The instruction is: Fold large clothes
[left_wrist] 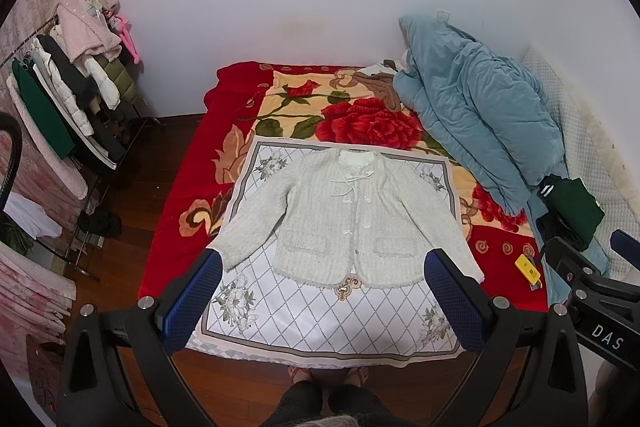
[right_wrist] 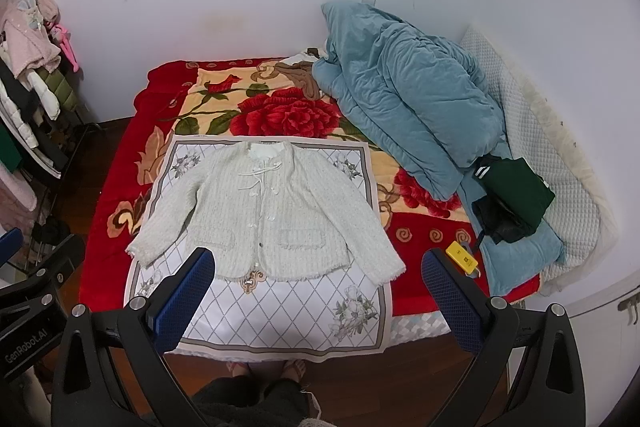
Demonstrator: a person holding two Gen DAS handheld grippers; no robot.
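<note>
The white cardigan (left_wrist: 344,219) lies flat, front up and sleeves spread, on a patterned cloth (left_wrist: 320,319) on the bed (left_wrist: 176,187). Left gripper (left_wrist: 322,301) and right gripper (right_wrist: 318,297) hover at 6 o'clock, jaws wide apart, empty. Blue duvet (left_wrist: 472,115) at 2 o'clock.

Pale white-grey jacket (left_wrist: 352,215) on diamond-lattice cloth (left_wrist: 320,319) (grey flowers), over red rose-patterned blanket (left_wrist: 360,119).
</note>
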